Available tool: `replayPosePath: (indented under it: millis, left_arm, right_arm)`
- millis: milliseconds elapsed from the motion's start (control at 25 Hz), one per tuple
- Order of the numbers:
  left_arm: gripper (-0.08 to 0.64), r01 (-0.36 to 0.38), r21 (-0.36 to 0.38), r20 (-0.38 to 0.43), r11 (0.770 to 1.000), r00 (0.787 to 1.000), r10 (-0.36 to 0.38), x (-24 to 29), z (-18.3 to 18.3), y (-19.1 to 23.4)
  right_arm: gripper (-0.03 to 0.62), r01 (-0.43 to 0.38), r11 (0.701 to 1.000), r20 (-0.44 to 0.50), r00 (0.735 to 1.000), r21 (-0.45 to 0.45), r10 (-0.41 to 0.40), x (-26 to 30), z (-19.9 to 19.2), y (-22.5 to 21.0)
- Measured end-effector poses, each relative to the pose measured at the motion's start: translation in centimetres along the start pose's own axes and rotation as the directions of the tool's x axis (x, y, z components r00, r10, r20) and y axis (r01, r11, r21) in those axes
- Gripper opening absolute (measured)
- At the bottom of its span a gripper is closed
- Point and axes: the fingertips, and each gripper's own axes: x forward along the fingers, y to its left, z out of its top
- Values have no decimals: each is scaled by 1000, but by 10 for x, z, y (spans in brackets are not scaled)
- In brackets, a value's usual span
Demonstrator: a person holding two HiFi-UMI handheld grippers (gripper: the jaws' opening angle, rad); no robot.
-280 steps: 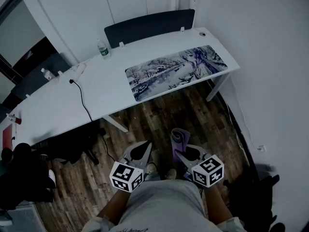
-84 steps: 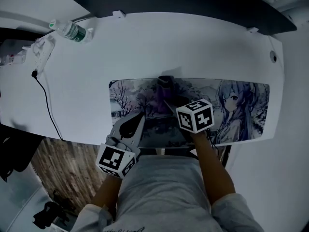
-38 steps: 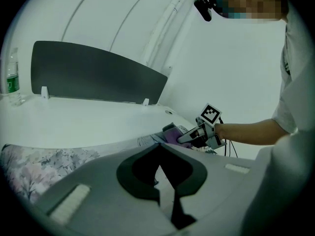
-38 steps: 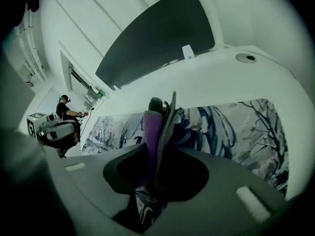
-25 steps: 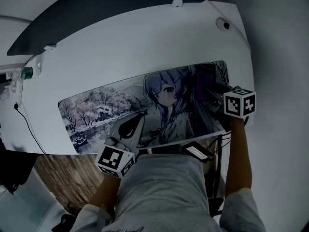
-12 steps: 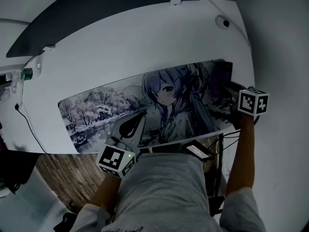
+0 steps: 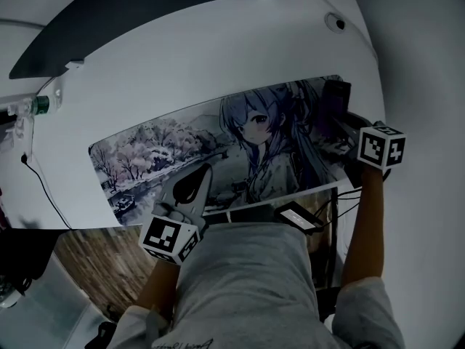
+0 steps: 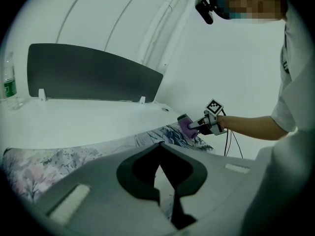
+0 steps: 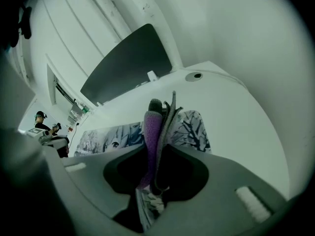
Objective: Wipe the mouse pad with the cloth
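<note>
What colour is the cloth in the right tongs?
Purple, with a grey layer. The cloth shows best in the right gripper view.

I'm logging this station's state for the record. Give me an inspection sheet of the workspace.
Surface: white desk, no spills seen.
Job's things: printed mouse pad lies flat along the near edge; purple-grey cloth at its right end.
Clutter: a bottle at the far left.
Grippers: right gripper shut on the cloth; left gripper shut, empty, over the pad's near edge.
Cables: black cable on the desk's left; thin cables hang under the right end.
Surroundings: dark partition behind the desk, wood floor, white walls.
</note>
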Motion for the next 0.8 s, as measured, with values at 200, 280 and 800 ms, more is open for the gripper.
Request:
replayPosePath:
  millis: [200, 280, 800]
  left_arm:
    - [18, 11, 3, 34, 1000, 999, -11, -25, 1, 7]
    - [18, 10, 4, 44, 1000, 999, -10, -40, -5, 13]
    - [18, -80, -22, 114, 997, 990, 82, -165, -37, 85]
  right_arm:
    - [101, -46, 999, 0, 999, -29, 46, 1, -9, 53]
    - [101, -57, 997, -2, 998, -43, 57, 4, -13, 75]
    - [101, -180, 977, -40, 984, -119, 176, 52, -50, 256]
